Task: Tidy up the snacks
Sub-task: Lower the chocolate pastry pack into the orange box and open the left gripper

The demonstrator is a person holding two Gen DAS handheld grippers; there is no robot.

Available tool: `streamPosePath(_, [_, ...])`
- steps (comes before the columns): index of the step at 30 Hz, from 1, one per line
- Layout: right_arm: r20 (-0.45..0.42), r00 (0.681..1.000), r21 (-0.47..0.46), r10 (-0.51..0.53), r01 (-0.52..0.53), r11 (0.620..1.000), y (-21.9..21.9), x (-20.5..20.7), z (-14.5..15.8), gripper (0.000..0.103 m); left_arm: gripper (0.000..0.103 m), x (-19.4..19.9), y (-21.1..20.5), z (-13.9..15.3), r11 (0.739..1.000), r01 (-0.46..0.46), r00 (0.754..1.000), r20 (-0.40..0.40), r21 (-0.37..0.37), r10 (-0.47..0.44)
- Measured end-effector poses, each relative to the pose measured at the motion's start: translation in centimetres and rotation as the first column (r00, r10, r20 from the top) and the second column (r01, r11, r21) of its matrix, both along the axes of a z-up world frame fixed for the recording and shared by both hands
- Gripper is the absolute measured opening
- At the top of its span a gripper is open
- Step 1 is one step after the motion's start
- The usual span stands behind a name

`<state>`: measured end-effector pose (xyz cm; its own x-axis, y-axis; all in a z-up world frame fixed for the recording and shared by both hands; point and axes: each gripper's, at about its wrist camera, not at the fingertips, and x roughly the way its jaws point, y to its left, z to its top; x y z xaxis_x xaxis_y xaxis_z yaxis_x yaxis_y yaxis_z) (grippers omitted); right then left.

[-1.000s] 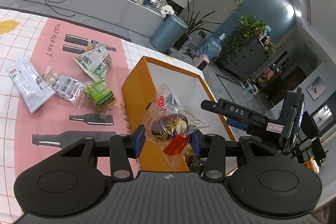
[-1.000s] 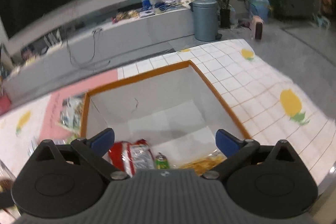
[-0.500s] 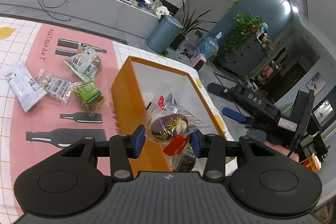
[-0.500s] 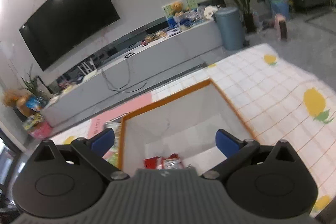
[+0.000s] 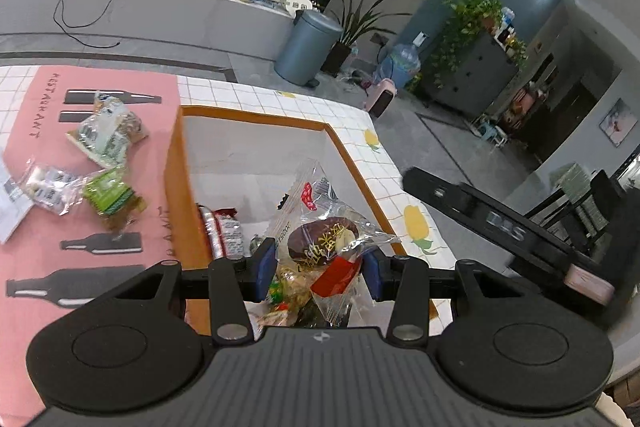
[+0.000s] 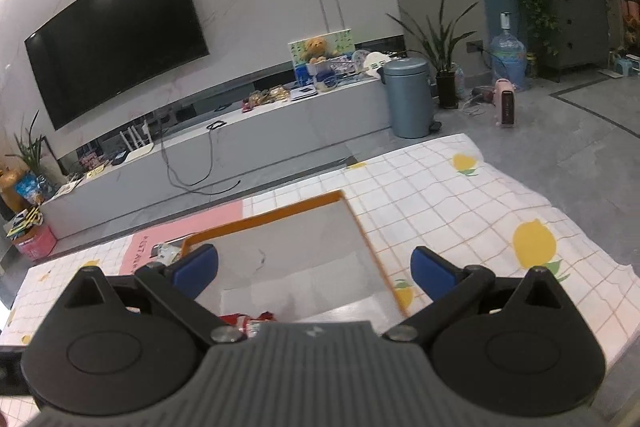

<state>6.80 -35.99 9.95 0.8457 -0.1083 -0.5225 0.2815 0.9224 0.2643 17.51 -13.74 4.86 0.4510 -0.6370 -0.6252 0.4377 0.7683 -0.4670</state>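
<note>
My left gripper (image 5: 319, 269) is shut on a clear snack packet (image 5: 326, 233) with a brown round cake and a red tab inside, and holds it above the near end of the orange box (image 5: 256, 117). Inside the box lie a red-and-silver packet (image 5: 224, 235) and some yellow snacks (image 5: 290, 285). Several snack bags rest on the pink mat (image 5: 44, 187) to the left, among them a green bag (image 5: 110, 193) and a pale green-white bag (image 5: 106, 137). My right gripper (image 6: 314, 271) is open and empty, raised over the same orange box (image 6: 280, 215).
The table wears a white checked cloth with lemons (image 6: 460, 211). The other gripper's black body (image 5: 512, 231) juts in at the right of the left wrist view. Beyond the table are a grey bin (image 6: 408, 99) and a long low TV bench (image 6: 240, 131).
My left gripper carried the packet rightward, from beside the box's left wall to over its inside. My right gripper rose and tilted up, so the box's contents have almost dropped out of its view.
</note>
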Motion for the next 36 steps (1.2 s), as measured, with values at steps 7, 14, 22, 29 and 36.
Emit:
streamPosePath(7, [0.026, 0.998, 0.081, -0.059, 0.057, 0.995, -2.7, -1.5, -0.2, 0.1, 0.05, 1.9, -5.2, -2.5, 0.997, 0.03, 0.999, -0.018, 0.078, -0.028])
streamPosePath(14, [-0.017, 0.998, 0.052, -0.058, 0.059, 0.997, -2.6, -0.9, -1.1, 0.1, 0.05, 3.3, -8.4, -4.8, 0.988, 0.052, 0.999, -0.022, 0.146, -0.049])
streamPosePath(22, [-0.043, 0.997, 0.044, -0.071, 0.073, 0.996, -2.5, -0.4, -1.6, 0.1, 0.05, 6.5, -9.3, -7.5, 0.98, 0.011, 0.996, -0.093, 0.2, 0.008])
streamPosePath(29, [-0.069, 0.994, 0.017, -0.08, 0.082, 0.997, -2.1, -0.1, -2.0, 0.1, 0.05, 7.5, -8.9, -9.1, 0.971, -0.008, 0.992, -0.122, 0.237, 0.038])
streamPosePath(36, [-0.074, 0.993, 0.032, -0.086, 0.089, 0.996, -2.0, 0.2, -2.0, 0.1, 0.082, 5.9, -7.9, -7.8, 0.965, -0.01, 0.996, -0.081, 0.263, 0.032])
